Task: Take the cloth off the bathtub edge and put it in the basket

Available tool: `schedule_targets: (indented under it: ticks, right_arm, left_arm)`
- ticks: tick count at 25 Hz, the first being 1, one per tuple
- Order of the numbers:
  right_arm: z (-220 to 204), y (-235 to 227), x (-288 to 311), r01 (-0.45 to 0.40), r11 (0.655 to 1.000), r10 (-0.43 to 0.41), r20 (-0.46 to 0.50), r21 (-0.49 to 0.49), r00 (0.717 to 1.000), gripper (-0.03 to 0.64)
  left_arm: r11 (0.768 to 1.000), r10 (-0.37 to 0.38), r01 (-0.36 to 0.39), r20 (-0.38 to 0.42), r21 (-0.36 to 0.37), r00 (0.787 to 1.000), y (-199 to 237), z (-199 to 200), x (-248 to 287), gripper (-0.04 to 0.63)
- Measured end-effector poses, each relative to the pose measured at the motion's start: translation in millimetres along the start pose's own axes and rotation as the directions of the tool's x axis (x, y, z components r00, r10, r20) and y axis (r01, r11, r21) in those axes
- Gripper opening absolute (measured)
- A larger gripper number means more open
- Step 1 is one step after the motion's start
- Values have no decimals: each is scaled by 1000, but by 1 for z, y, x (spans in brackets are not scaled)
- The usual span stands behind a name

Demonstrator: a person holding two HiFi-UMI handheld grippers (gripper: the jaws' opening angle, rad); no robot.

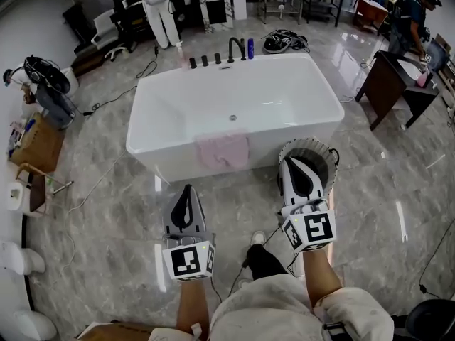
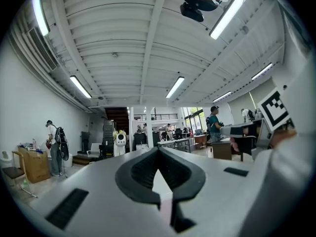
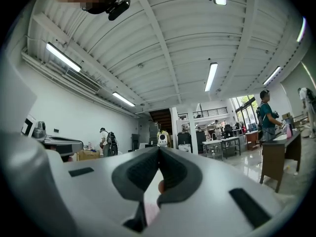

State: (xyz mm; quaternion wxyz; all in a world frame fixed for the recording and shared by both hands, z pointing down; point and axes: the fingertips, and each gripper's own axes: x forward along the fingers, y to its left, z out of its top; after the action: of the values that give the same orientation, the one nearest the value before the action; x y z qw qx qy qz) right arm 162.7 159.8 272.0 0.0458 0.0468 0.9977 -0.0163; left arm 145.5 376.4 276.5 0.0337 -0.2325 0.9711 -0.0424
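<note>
A pink cloth hangs over the near edge of the white bathtub, draped down its outer wall. A round ribbed basket stands on the floor to the right of the cloth. My left gripper is shut and empty, held just short of the tub, below and left of the cloth. My right gripper is also shut and empty, and it covers the left part of the basket. In the left gripper view the left gripper has its tips touching. The right gripper looks the same in its own view.
Black tap fittings and a blue bottle stand on the tub's far rim. A dark wooden desk with a person beside it is at the right. A cluttered wooden stand and floor cables lie at the left.
</note>
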Motion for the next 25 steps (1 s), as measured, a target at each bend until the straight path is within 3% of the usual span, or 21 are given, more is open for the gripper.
schedule_targets:
  ticks: [8,16,25]
  right_arm:
    - [-8,-45,45,44,998,-44,4,37,999,-12]
    - [-6,-119,82,93,992,-96,30,86,995,-12]
    - [-6,-176,109,121,991,-123,41,60,992,-12]
  left_arm:
    - [999,-39,39,-2,15,999,-10,1,71,2]
    - [995,-84,84,4,52,996,-47,17,150,2]
    - [998,-46,44,43,54,998,-77,34,206,2]
